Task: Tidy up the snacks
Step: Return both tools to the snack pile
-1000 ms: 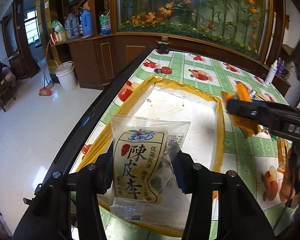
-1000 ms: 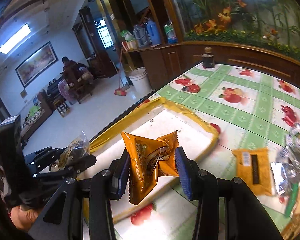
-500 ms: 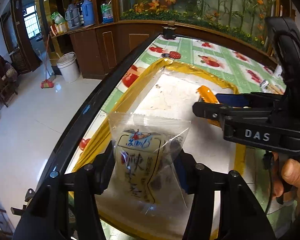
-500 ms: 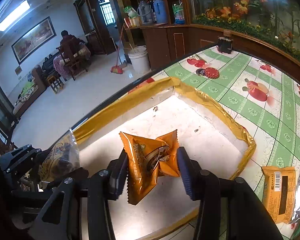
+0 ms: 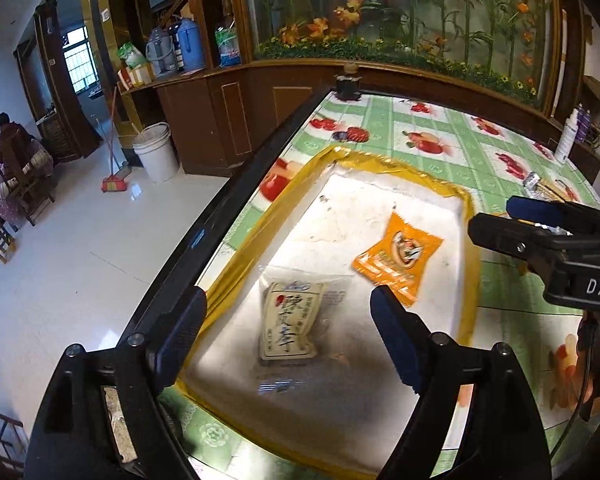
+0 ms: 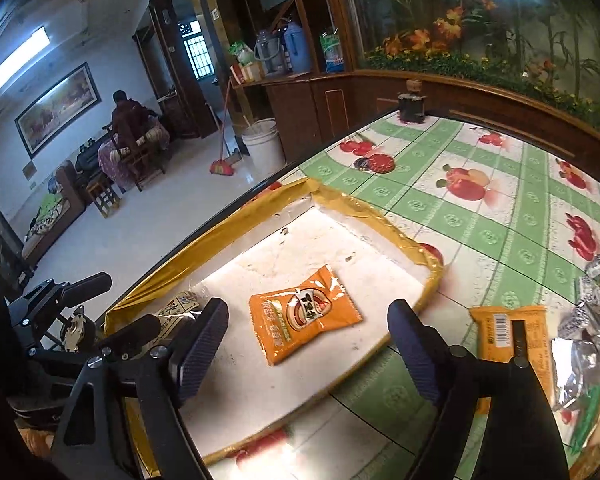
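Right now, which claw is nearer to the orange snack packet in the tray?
Right. The right claw, jaws opening, hangs directly over the orange snack packet; the left claw, also opening, is above the clear plum packet beside it.

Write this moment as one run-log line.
left gripper: jaws opening, empty | right gripper: jaws opening, empty | clear packet, orange packet: lying in tray

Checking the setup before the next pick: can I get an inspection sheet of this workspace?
Surface: table, green fruit-print cloth.
Job's things: orange packet and clear packet lie in the tray.
Clutter: more snacks beside the tray, at table's right.
Grippers: left gripper and right gripper opening, gripping nothing.
Cables: thin cable by the right hand.
Surroundings: bucket, broom, seated person.
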Demonstrator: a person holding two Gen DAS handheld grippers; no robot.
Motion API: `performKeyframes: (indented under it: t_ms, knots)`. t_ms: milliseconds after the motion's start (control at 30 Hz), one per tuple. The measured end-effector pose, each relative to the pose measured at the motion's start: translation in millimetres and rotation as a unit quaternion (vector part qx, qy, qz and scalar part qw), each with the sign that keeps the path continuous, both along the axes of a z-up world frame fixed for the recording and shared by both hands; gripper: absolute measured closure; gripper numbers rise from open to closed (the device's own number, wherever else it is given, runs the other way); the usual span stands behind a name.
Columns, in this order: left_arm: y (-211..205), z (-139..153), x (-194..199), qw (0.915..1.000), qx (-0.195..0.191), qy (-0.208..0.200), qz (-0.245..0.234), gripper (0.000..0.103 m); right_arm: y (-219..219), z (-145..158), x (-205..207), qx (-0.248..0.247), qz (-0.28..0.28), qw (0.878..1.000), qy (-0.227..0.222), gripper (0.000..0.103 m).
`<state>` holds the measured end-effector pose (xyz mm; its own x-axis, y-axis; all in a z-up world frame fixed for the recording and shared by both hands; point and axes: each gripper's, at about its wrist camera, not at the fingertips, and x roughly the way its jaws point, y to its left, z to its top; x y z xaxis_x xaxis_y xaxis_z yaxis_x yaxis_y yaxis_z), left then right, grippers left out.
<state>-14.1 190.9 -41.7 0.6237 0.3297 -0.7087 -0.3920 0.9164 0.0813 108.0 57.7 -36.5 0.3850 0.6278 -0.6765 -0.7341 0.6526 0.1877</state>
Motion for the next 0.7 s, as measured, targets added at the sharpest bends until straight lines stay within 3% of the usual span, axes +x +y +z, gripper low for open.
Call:
performKeyframes:
  t_ms: [100, 333, 700]
  knots:
    - [-16.6, 8.4, 1.5, 0.9998, 0.007, -0.008, -0.014, 0.013, -27.6, 8.5, -5.5, 0.003, -0.022, 1.000, -0.006, 0.018]
    - [-56.6, 19.8, 10.0, 0.9985, 0.009, -0.016, -0.052, 0.013, -94.0, 17.3, -20.6, 0.010, -0.074, 0.997, -0.015, 0.017]
    - [-107.4, 30.6, 19.0, 0.9950, 0.014, -0.027, -0.095, 0.013, -179.9, 10.8, -31.7, 0.015, -0.156, 0.988, -0.005, 0.017]
